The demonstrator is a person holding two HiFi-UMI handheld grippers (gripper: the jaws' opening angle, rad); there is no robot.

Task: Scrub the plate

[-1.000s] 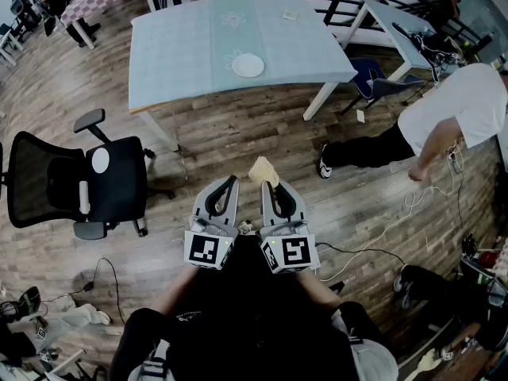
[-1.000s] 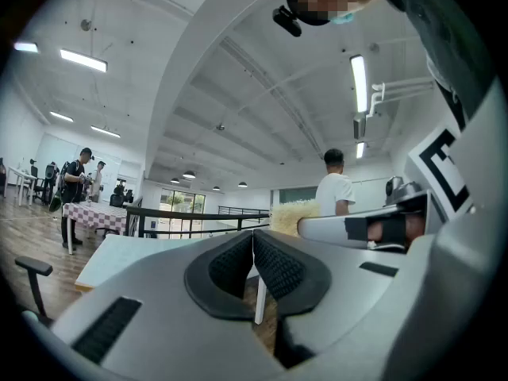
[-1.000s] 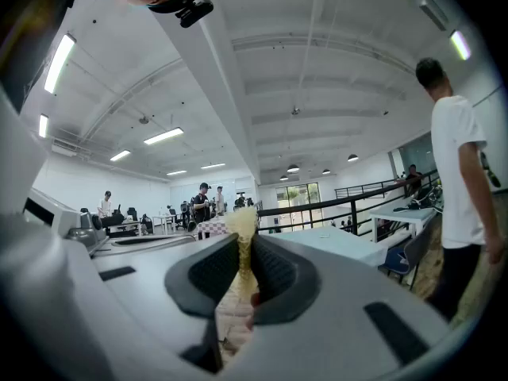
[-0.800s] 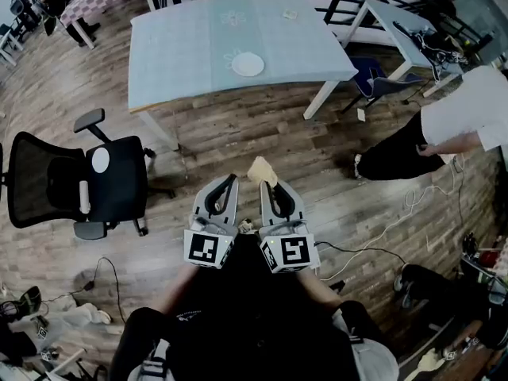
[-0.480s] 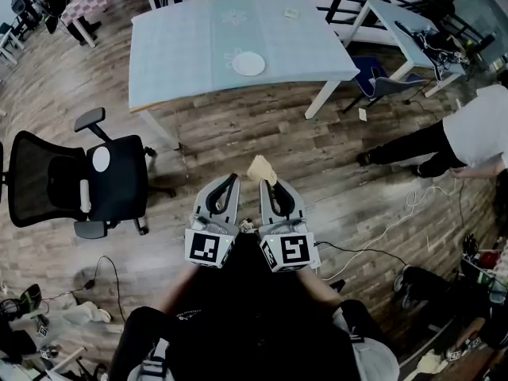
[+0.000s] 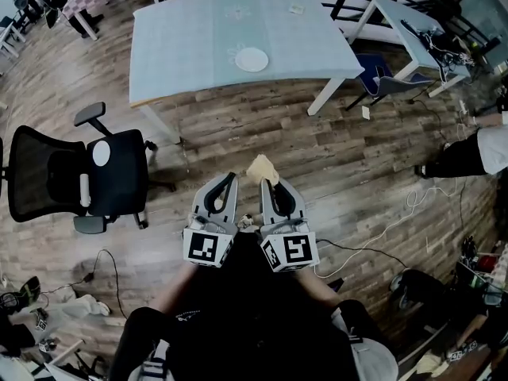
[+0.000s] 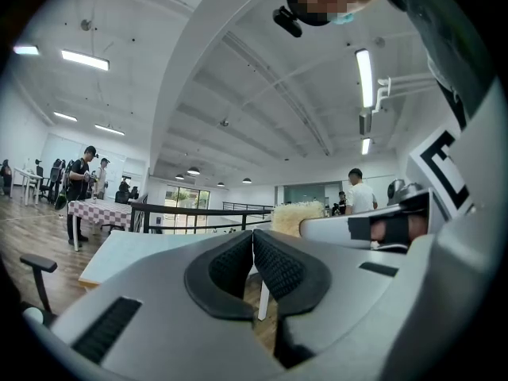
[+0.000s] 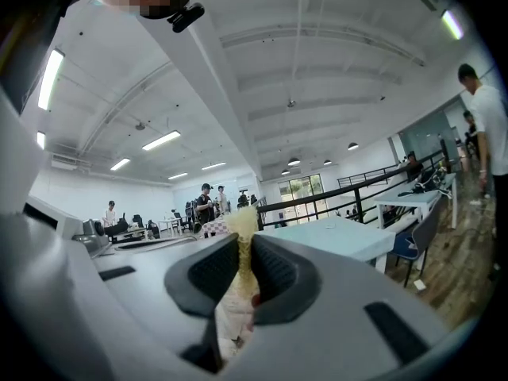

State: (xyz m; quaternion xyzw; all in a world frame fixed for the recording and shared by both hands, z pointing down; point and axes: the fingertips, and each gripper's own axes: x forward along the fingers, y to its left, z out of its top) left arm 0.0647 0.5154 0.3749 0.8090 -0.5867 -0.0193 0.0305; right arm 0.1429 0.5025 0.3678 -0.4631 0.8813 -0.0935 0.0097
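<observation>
**One sponge pinched, one plate lying on the table**

The person is holding two grey two-jaw grippers side by side, close to the body. Each is carrying one cube with black-and-white square markers. The left gripper [image 7: 252,238] is showing its ribbed black pads pressed together and is holding nothing. The right gripper [image 8: 242,243] is pinching one pale yellow sponge [image 8: 240,222], which is sticking out past the jaw tips. One round white plate [image 6: 252,59] is lying on the pale blue rectangular table [image 6: 182,38], well apart from both grippers. One black office chair [image 6: 95,173] is standing on the wooden floor, left of the grippers.
</observation>
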